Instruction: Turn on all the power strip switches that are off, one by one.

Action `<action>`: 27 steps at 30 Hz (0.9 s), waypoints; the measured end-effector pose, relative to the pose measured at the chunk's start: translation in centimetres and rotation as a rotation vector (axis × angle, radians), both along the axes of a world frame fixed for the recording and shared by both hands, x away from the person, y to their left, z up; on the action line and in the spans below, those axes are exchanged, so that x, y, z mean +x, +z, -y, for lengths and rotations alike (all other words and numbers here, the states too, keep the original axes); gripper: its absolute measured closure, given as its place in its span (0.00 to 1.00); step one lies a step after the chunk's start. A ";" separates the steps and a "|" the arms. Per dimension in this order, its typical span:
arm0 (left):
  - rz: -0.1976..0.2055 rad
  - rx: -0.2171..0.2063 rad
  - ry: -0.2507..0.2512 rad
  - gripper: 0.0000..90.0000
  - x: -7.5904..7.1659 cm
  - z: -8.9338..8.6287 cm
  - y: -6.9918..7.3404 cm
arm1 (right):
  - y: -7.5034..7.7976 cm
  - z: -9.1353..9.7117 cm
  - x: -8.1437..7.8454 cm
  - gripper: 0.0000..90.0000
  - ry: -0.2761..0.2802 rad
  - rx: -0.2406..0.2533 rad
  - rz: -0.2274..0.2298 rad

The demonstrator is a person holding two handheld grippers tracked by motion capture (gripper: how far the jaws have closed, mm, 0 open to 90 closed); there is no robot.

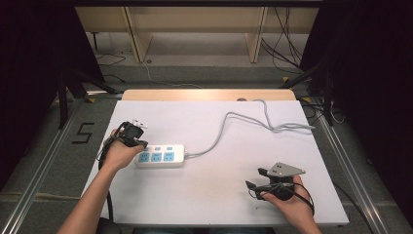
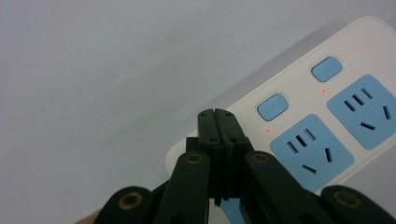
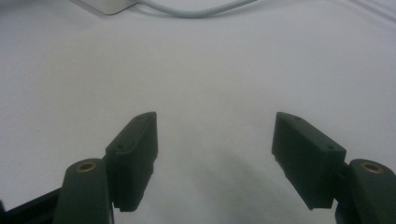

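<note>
the long plastic power strip is white, with three sky-blue socket faces and small blue switch buttons; beside each visible button glows a tiny red dot. its round cable is pale grey. the flat table top is plain white, with a light wood edge at the far side. the two-jaw left gripper is matte black with brass-coloured rivets, as is the right gripper, which carries a grey plate.

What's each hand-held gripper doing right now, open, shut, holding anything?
Left hand-held gripper: shut, nothing between its jaws, tip over the end of the power strip.
Right hand-held gripper: open, holding nothing, above the bare white table.
</note>
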State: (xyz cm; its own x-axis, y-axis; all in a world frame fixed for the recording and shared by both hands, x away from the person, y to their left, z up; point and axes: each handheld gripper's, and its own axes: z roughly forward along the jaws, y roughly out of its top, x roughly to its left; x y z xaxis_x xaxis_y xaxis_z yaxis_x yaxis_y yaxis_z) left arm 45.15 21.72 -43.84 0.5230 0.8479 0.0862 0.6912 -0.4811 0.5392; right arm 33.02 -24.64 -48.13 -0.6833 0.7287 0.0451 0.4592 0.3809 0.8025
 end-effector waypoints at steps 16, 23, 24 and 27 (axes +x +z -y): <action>-0.019 -0.005 0.002 0.99 0.1 0.1 -0.5 | 0.1 0.0 0.0 0.36 -0.001 0.000 0.003; -0.019 -0.014 0.002 0.99 0.2 0.1 -0.5 | 0.0 0.0 0.0 0.36 0.001 -0.001 0.003; -0.020 -0.016 0.001 0.99 0.2 0.0 -0.6 | 0.0 0.0 0.0 0.36 0.001 -0.002 0.003; -0.020 -0.015 0.001 0.99 0.2 0.0 -0.6 | 0.1 0.0 0.0 0.36 0.000 -0.001 0.003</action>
State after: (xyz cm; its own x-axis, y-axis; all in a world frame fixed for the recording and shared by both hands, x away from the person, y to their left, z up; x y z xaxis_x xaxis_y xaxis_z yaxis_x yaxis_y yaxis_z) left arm 45.34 21.70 -44.48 0.5234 0.8497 0.0628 0.7028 -0.4722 0.5320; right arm 33.00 -24.65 -48.08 -0.6836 0.7286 0.0421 0.4568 0.3822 0.8033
